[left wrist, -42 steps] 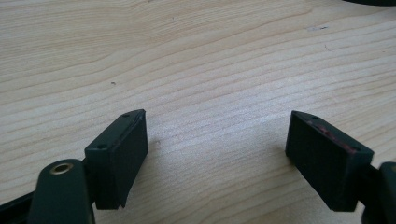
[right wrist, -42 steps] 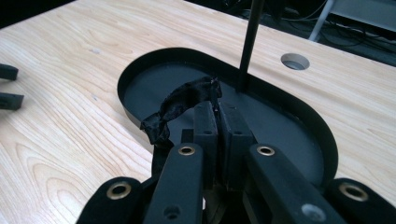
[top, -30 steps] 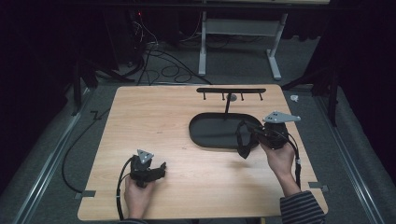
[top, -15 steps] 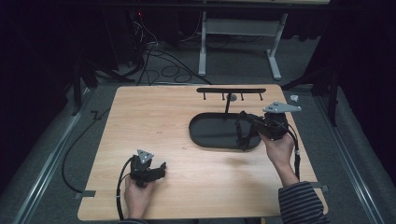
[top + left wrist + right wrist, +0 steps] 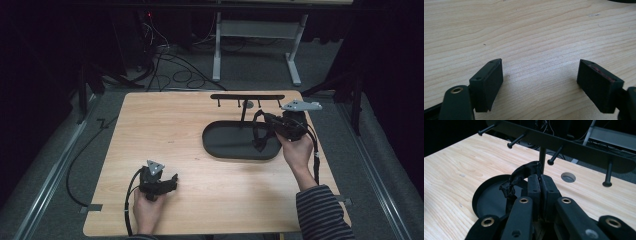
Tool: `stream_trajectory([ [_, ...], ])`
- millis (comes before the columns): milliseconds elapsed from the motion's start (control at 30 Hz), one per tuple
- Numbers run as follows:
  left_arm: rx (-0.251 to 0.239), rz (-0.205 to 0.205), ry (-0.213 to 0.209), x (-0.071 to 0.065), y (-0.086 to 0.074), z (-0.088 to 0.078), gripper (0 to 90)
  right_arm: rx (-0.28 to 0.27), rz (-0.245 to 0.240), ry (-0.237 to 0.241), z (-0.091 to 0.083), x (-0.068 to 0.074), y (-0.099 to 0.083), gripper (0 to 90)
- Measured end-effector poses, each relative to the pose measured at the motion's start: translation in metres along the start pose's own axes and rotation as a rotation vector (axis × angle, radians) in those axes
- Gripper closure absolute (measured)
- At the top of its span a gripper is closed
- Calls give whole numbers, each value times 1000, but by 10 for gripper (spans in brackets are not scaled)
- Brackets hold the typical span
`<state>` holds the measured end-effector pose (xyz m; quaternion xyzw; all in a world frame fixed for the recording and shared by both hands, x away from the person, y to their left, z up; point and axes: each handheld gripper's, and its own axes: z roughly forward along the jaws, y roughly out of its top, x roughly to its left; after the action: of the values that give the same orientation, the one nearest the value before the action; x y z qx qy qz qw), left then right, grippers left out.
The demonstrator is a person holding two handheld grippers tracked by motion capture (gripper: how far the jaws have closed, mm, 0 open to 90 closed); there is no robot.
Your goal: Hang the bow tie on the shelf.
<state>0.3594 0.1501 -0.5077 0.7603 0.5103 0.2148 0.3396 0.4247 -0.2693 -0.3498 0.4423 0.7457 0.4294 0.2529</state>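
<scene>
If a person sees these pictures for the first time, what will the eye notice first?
First, the right claw, shut on a black fabric loop that it holds above the dark oval tray at the right of the wooden table. Just behind the tray stands a black peg rack with short pegs pointing forward. The left claw rests open near the table's front left, with nothing between its jaws.

We cannot identify the black knotted fabric loop (image 5: 517,178): its lower end is hidden behind the right gripper (image 5: 540,185). The black oval tray (image 5: 484,202) is partly covered there. The left gripper (image 5: 540,82) is cropped below.
</scene>
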Motion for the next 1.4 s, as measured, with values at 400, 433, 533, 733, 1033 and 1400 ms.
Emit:
stream_trajectory([
  [400, 0, 0, -1, 0, 0, 0, 213, -6, 20, -20, 11, -5, 15, 883],
  [433, 0, 0, -2, 0, 0, 0, 213, -4, 27, -24, 13, -5, 16, 883],
  [533, 0, 0, -2, 0, 0, 0, 213, -1, 22, -36, 17, -7, 18, 883],
  [733, 1, 1, -2, 0, 0, 0, 212, 7, 32, -57, 23, -9, 22, 883],
  [1033, 1, 3, 0, 0, 0, 0, 210, 30, 56, -95, 34, -15, 24, 882],
  [1400, 1, 3, -1, 0, 0, 0, 209, 30, 117, -93, 43, -23, 24, 880],
])
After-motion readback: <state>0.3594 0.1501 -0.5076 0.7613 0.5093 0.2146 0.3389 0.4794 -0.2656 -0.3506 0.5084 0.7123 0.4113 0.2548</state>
